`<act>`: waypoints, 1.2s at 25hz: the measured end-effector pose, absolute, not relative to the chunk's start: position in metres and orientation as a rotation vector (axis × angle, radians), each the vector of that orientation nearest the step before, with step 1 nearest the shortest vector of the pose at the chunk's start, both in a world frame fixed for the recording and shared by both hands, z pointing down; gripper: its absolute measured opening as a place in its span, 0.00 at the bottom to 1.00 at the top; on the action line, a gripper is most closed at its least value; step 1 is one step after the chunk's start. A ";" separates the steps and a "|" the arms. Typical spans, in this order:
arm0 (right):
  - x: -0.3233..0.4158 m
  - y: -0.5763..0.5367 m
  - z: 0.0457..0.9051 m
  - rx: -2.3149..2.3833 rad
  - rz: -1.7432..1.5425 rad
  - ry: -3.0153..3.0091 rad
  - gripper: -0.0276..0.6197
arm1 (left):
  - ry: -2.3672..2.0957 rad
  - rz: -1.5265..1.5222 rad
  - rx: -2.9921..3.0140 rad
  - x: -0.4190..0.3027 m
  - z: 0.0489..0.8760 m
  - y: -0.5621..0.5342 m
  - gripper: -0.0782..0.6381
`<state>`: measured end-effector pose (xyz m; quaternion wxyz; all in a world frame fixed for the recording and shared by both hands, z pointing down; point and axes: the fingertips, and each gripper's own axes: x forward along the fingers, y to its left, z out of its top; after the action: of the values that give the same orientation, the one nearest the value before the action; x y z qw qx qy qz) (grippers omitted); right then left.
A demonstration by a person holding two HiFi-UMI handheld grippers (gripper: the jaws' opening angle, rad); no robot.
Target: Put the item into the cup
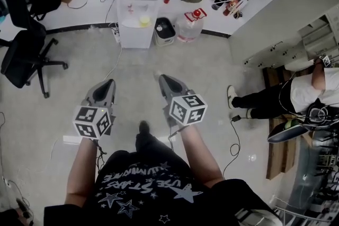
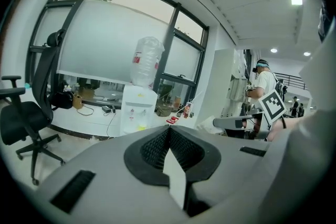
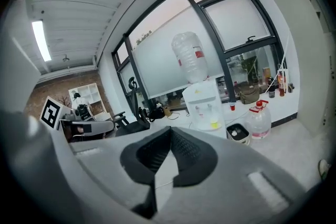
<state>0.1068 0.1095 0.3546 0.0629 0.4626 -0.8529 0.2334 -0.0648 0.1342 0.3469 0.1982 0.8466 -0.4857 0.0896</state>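
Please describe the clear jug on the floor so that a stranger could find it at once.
Find the white water dispenser standing by the window wall. On the floor to its right in the head view sits a small black-and-white container, then the jug. Only the jug is clear plastic with a red cap.

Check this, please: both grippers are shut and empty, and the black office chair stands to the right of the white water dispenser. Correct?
Not fully. The black office chair stands to the left of the white water dispenser, not to the right, as the head view shows. The rest holds: the left gripper and the right gripper are both shut and empty.
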 end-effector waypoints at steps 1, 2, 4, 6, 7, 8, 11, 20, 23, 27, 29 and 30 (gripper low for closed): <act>0.110 0.103 0.354 1.390 0.695 -2.579 0.05 | -1.362 0.251 2.372 -0.060 0.346 0.127 0.11; 0.112 0.097 0.354 1.382 0.684 -2.582 0.05 | -1.366 0.251 2.374 -0.056 0.345 0.120 0.11; 0.118 0.085 0.352 1.370 0.660 -2.590 0.05 | -1.377 0.247 2.375 -0.048 0.343 0.106 0.11; 0.125 0.074 0.350 1.367 0.626 -2.599 0.05 | -1.391 0.236 2.369 -0.040 0.342 0.095 0.11; 0.128 0.070 0.350 1.367 0.604 -2.603 0.05 | -1.398 0.231 2.367 -0.036 0.342 0.091 0.11; 0.131 0.067 0.350 1.362 0.583 -2.607 0.05 | -1.405 0.228 2.365 -0.033 0.342 0.088 0.11; 0.135 0.060 0.353 1.337 0.568 -2.620 0.05 | -1.419 0.232 2.360 -0.024 0.343 0.082 0.11; 0.139 0.050 0.358 1.322 0.619 -2.631 0.05 | -1.440 0.252 2.336 -0.023 0.340 0.074 0.11; 0.135 0.046 0.366 1.318 0.625 -2.619 0.05 | -1.426 0.209 2.308 -0.027 0.345 0.067 0.11; 0.127 0.039 0.377 1.291 0.580 -2.591 0.05 | -1.411 0.214 2.312 -0.030 0.357 0.050 0.11; 0.125 0.033 0.380 1.277 0.570 -2.579 0.05 | -1.397 0.220 2.315 -0.029 0.362 0.040 0.11; 0.124 0.028 0.381 1.272 0.566 -2.572 0.05 | -1.388 0.221 2.318 -0.028 0.363 0.034 0.11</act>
<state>0.1240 0.0283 0.3806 0.1083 0.4323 -0.8743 0.1924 -0.0280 0.0340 0.3630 0.2134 0.8354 -0.5003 0.0798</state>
